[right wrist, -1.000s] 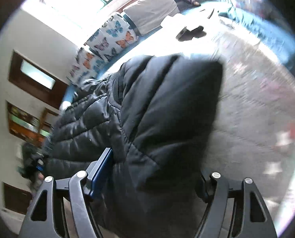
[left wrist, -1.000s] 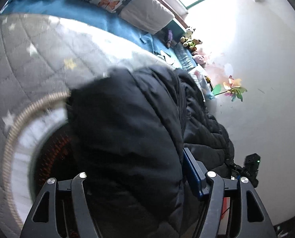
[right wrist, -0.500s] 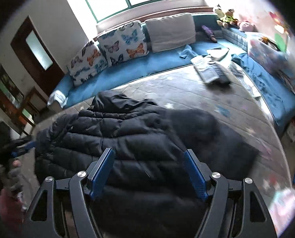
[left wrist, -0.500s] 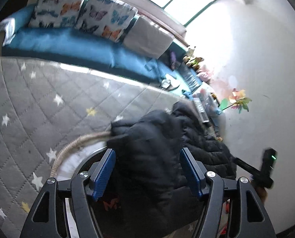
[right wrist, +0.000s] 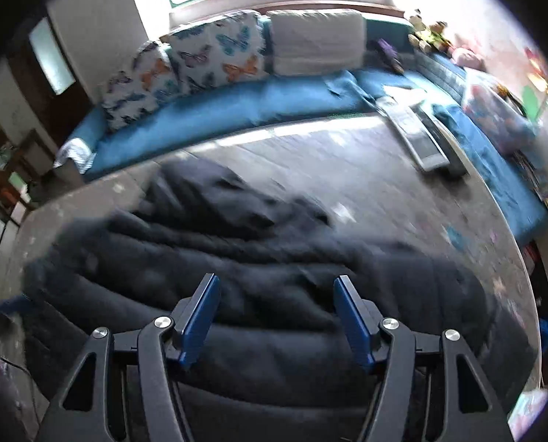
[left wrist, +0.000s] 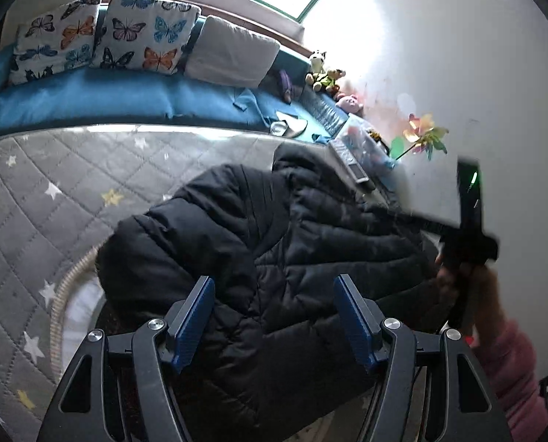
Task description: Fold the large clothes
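Observation:
A large black quilted puffer jacket lies bunched on the grey star-patterned mat. My left gripper is open and empty, above the jacket's near part. In the right wrist view the jacket is spread wide and blurred by motion. My right gripper is open and empty above it. The other handheld gripper and a pink sleeve show at the right of the left wrist view.
A blue bench with butterfly cushions and a beige cushion runs along the back. Remote-like devices lie on the mat at the far right. Toys and a pinwheel sit by the wall. A round woven rim shows beside the jacket.
One second ago both grippers held folds of the jacket close to the cameras. Both have let go and drawn back; the jacket now lies lower on the mat.

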Available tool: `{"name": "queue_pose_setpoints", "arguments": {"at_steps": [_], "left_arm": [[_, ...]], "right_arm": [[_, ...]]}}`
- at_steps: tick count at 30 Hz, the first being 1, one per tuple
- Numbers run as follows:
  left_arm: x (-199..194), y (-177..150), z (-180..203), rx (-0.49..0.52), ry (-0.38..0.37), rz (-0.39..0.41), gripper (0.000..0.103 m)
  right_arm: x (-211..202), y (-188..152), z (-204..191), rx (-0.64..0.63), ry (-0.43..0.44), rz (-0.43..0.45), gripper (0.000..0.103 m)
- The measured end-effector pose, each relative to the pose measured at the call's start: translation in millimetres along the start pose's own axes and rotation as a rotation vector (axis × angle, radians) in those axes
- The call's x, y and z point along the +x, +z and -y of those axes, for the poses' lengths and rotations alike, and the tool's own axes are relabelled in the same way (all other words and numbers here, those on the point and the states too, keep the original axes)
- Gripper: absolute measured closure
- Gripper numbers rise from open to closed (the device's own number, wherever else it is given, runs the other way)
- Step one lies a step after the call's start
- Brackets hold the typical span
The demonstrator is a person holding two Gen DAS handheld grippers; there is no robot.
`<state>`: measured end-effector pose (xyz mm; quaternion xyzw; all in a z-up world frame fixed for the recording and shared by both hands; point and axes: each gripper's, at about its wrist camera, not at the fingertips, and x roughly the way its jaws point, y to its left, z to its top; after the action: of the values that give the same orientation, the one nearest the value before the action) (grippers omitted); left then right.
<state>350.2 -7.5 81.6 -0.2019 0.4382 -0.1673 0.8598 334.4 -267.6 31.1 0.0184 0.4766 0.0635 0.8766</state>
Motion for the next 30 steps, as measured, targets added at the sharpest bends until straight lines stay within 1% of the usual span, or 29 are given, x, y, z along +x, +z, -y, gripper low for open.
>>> {"name": "queue_pose_setpoints", "arguments": {"at_steps": [3,4,6,7,8,9,11,13,16,17,19,21,23,25,27,28,30], "left_arm": [[9,-8,-5,0.013,0.007,-0.007,0.033],[17,-11,-6,0.014,0.008,-0.013,0.033],[22,-16,-9,0.015,0.016,-0.026,0.033],[25,-19,-10,0.020,0.028,-0.029,0.033],[28,-21,-10,0.026,0.036,-0.033,0.033],[30,-22,-11,0.033,0.042,-0.037,0.033],[36,-27,-13,0.037,0.049,-0.051,0.033],[36,-30,-14,0.041,0.051,-0.049,0.033],[28,-31,-13,0.035,0.047,-0.035,0.033],[23,-31,-12,0.028,0.050,-0.029,0.033],[13,-33,-9,0.025,0.056,-0.016,0.033],[-1,-38,-1,0.045,0.075,0.004,0.033],[-15,-46,8,0.077,0.104,0.024,0.033],[-24,-57,16,0.092,0.111,0.027,0.032],[-25,-66,21,0.098,0.122,0.022,0.032],[-24,-71,24,0.109,0.135,0.011,0.033],[-12,-80,27,0.132,0.165,-0.022,0.032]], "right_arm": [[21,13,-26,-0.026,0.030,-0.014,0.033],[36,16,-35,-0.028,0.036,-0.032,0.033],[61,14,-43,-0.032,0.016,-0.083,0.033],[79,12,-48,-0.044,-0.010,-0.129,0.033],[88,10,-49,-0.052,-0.018,-0.155,0.033],[93,7,-51,-0.063,-0.030,-0.159,0.033],[83,8,-54,-0.075,-0.044,-0.155,0.033],[63,6,-55,-0.082,-0.035,-0.141,0.033],[17,-6,-61,-0.110,0.019,-0.102,0.033],[0,-15,-65,-0.130,0.030,-0.091,0.033],[-24,-36,-74,-0.182,0.018,-0.094,0.033],[-42,-59,-81,-0.233,-0.001,-0.092,0.033],[-58,-85,-83,-0.246,-0.022,-0.088,0.033],[-64,-110,-81,-0.241,-0.045,-0.106,0.033],[-56,-125,-77,-0.235,-0.066,-0.120,0.033],[-51,-131,-76,-0.238,-0.074,-0.122,0.033],[-43,-142,-74,-0.224,-0.082,-0.099,0.033]]}}
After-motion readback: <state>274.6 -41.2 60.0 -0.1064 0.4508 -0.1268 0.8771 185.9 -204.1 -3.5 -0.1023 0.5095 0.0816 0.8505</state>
